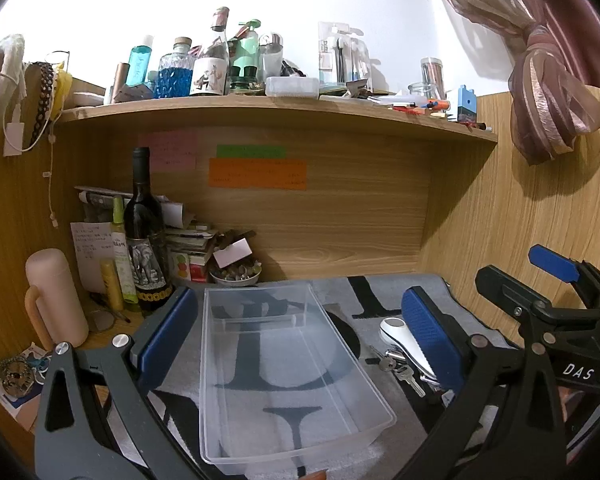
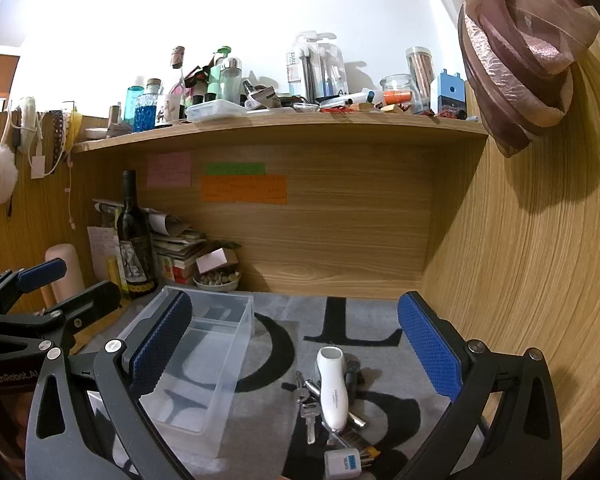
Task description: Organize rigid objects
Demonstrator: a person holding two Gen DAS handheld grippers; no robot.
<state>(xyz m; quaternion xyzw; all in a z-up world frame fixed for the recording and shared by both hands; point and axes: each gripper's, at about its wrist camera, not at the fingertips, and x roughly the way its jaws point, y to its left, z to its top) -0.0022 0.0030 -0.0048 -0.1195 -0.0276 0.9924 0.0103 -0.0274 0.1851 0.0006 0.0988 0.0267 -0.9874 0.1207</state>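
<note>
The clear bin [image 1: 292, 364] sat empty beside the pile of keys [image 2: 308, 400], so I held both hand-held grippers [image 1: 296, 332] [image 2: 296, 348] released, grasping nothing.

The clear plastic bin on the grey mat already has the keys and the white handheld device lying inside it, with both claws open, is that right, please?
Not quite. The clear plastic bin is empty. The keys and the white handheld device lie on the grey mat beside it, as the right wrist view shows. Both the left claw and the right claw are indeed open.
</note>
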